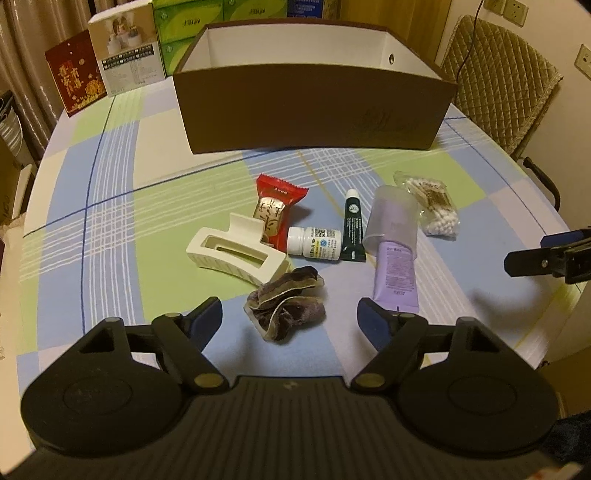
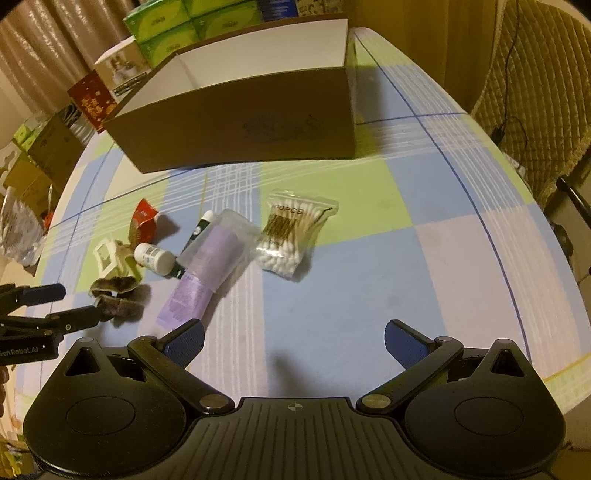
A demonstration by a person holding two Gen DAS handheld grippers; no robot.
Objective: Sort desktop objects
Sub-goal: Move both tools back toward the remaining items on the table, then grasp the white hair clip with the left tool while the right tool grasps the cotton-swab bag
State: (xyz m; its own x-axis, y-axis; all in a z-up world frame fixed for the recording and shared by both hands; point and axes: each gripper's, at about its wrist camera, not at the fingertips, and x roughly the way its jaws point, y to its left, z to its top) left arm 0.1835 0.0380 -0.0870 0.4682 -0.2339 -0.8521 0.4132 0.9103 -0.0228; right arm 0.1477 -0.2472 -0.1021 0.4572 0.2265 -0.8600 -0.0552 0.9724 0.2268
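Note:
A brown open box (image 1: pixel 314 110) stands at the back of the table; it also shows in the right wrist view (image 2: pixel 240 122). In front of it lie a brown scrunchie (image 1: pixel 286 302), a cream hair claw (image 1: pixel 236 251), a red candy packet (image 1: pixel 275 206), a white pill bottle (image 1: pixel 314 243), a dark green tube (image 1: pixel 353 225), a purple tube (image 1: pixel 393 254) and a bag of cotton swabs (image 1: pixel 432 203). My left gripper (image 1: pixel 290 321) is open, its fingers either side of the scrunchie. My right gripper (image 2: pixel 293 341) is open and empty over bare cloth, near the swabs (image 2: pixel 291 229) and purple tube (image 2: pixel 207 266).
Green tissue packs (image 1: pixel 184 22), a white carton (image 1: pixel 127 48) and a red card (image 1: pixel 75 74) stand behind the box. A quilted chair (image 1: pixel 495 81) is at the right table edge. The table is round with a checked cloth (image 1: pixel 110 206).

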